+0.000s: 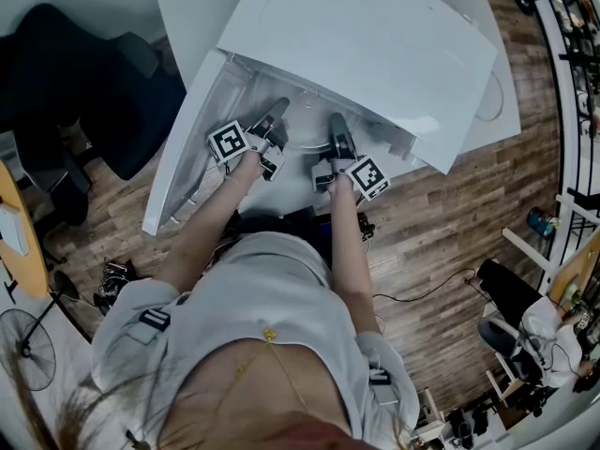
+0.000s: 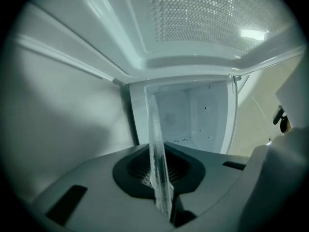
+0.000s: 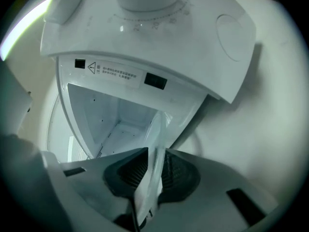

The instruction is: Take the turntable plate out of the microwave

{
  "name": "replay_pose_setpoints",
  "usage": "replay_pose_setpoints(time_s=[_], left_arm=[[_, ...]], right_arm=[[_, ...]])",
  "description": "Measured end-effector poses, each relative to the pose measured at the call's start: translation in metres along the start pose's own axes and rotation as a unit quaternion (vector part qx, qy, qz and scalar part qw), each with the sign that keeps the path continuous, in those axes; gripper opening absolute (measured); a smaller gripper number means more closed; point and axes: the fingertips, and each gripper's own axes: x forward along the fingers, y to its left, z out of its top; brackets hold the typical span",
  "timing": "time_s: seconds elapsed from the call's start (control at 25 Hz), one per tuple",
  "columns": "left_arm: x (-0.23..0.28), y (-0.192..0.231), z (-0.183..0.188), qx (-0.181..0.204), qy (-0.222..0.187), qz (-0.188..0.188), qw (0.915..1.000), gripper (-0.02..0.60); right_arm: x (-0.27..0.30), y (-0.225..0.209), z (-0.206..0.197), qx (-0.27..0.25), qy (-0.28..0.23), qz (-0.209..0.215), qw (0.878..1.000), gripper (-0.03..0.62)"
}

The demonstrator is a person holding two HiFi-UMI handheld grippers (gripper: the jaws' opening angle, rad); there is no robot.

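Observation:
The white microwave point(image 1: 375, 45) stands with its door point(image 1: 183, 162) swung open to the left. Both grippers reach into its mouth. The clear glass turntable plate point(image 2: 155, 144) shows edge-on in the left gripper view, and my left gripper point(image 2: 161, 180) is shut on its rim. In the right gripper view the plate point(image 3: 154, 149) again stands edge-on between the dark pads, with my right gripper point(image 3: 150, 180) shut on it. From the head view, the left gripper point(image 1: 278, 112) and right gripper point(image 1: 336, 126) sit side by side at the cavity's front, the plate mostly hidden between them.
The empty white cavity point(image 2: 193, 115) lies behind the plate. The microwave's control panel with dial point(image 3: 145, 37) hangs above the right gripper. A black chair point(image 1: 84, 73) stands at the left; a fan point(image 1: 28, 345) and cables lie on the wooden floor point(image 1: 441, 251).

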Motion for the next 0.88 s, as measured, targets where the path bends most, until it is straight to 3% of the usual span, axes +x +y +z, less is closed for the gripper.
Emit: replay_pose_setpoints(time_s=[0.16,0.32,0.48,0.6,0.72,0.88], left_arm=[[-0.008,-0.004,-0.003,0.003,-0.001,-0.003,1.0000,0.046],[-0.014,-0.010,-0.008,0.003,0.002,-0.006,1.0000,0.046],[-0.019,-0.016,-0.013,0.005,0.001,-0.006,1.0000,0.046],[-0.022,-0.023,-0.015,0.002,-0.003,-0.012,0.9999,0.046],[-0.029,-0.029,-0.016,0.009,-0.002,-0.013,0.9999,0.047],[-0.036,-0.038,-0.020,0.015,0.003,-0.015,0.9998,0.048]], right_arm=[[-0.004,0.012,-0.001,-0.025,0.001,0.029,0.999,0.064],[-0.016,0.006,-0.007,0.013,-0.004,0.004,1.000,0.064],[-0.020,0.022,-0.003,-0.023,-0.001,0.030,0.999,0.063],[-0.026,0.021,-0.006,-0.003,-0.001,0.018,1.000,0.064],[-0.028,0.037,-0.004,-0.040,0.003,0.049,0.998,0.063],[-0.037,0.046,-0.007,-0.045,0.000,0.053,0.998,0.063]])
